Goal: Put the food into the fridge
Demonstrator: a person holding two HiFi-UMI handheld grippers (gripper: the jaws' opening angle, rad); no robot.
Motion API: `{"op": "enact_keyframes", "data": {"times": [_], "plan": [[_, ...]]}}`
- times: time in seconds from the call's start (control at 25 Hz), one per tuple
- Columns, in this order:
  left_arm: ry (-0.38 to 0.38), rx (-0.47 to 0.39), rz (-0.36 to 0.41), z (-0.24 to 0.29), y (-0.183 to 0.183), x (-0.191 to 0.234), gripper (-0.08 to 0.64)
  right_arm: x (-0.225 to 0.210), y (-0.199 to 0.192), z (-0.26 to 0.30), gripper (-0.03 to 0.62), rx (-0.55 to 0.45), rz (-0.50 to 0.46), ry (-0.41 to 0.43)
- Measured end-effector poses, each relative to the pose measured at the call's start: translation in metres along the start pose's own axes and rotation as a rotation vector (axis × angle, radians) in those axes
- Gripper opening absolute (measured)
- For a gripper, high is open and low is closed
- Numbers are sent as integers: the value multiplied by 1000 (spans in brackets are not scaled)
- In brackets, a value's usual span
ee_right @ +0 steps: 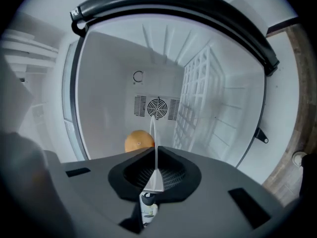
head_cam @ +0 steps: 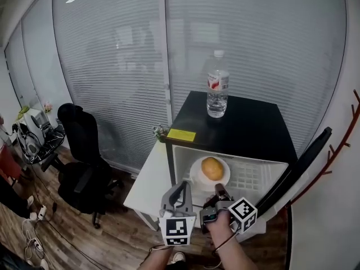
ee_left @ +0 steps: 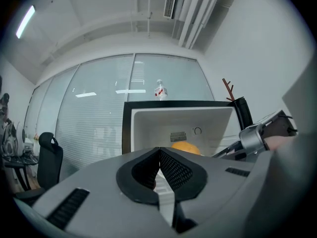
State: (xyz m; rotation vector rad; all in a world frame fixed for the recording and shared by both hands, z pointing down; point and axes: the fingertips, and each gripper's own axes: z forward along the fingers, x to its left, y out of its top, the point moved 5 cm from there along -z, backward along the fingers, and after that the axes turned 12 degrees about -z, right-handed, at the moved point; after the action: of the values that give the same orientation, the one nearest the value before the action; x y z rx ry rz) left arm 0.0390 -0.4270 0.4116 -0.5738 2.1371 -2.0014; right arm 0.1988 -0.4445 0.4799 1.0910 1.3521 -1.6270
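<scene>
The left gripper [head_cam: 179, 187] hangs just in front of the open fridge [head_cam: 247, 125], its 2 jaws pressed together on nothing. To its right, 1 orange [head_cam: 212, 168] sits on a white plate [head_cam: 197, 176] already inside the white compartment. The right gripper [head_cam: 218, 191] pinches the plate's near rim, jaws nearly shut on the thin edge. Furthest right, the door [head_cam: 298, 167] stands wide open. The placing looks almost done; what seems left is letting go, drawing back and closing the door. A water bottle [head_cam: 217, 86] stands on top of the fridge.
</scene>
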Motion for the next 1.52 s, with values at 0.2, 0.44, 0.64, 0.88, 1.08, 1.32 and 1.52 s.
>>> {"op": "enact_keyframes", "data": {"times": [0.2,0.44,0.64,0.88,1.08,1.32,1.52], "plan": [[-2,3,-3,21,-6,21,26,-4,-9,35,35,14,-10,-24],[-24,2,-6,36,-9,29,26,-11,-14,59,35,25,-32,-78],[-30,11,-16,47,-14,32,26,-16,-14,72,35,49,-61,-114],[-26,13,-16,46,-16,37,26,-22,-18,76,35,74,-104,-153],[-19,18,-7,47,-17,44,26,-30,-19,77,35,100,-122,-174],[7,28,-17,47,-21,52,26,-40,-22,76,35,108,-55,-195],[12,32,-21,42,-24,52,26,-42,-26,72,35,116,-17,-209]]}}
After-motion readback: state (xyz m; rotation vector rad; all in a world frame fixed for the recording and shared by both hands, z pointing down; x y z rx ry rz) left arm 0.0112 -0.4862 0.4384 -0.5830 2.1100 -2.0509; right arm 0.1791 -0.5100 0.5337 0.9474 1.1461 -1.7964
